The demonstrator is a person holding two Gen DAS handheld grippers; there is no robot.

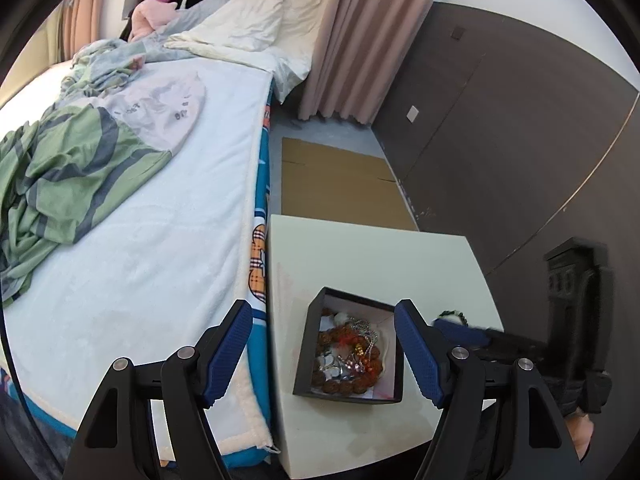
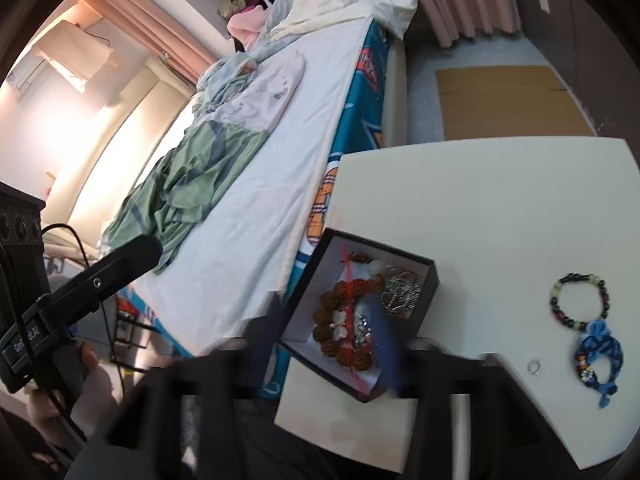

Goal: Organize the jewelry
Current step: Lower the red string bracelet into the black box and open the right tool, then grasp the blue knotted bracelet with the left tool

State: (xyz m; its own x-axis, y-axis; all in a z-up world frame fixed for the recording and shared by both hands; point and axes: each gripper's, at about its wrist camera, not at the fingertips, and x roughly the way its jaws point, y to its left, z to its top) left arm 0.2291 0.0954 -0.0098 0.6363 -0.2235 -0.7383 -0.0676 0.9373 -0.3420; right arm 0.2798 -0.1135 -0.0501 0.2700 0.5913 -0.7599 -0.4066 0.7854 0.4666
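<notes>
White square bedside table point(image 1: 360, 248) beside bed point(image 1: 152, 240). Black open box point(image 1: 308, 344) of tangled jewelry near table's bed-side edge. Left gripper point(image 1: 323, 344) spread wide above box. Right gripper point(image 2: 320, 344) blurred; state unclear. Only right view shows dark beaded bracelet point(image 2: 580, 296), blue crocheted charm point(image 2: 596, 356), small silver ring point(image 2: 534, 367) on table.

Soft daylight, fisheye-warped edges, window glare, motion-blurred right claw point(image 2: 324, 344).

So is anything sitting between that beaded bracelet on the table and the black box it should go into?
Nothing visible does. The beaded bracelet lies on bare white table, with the blue charm and small ring nearer the camera, off the path. The black box is open-topped; only its low wall must be cleared.
</notes>
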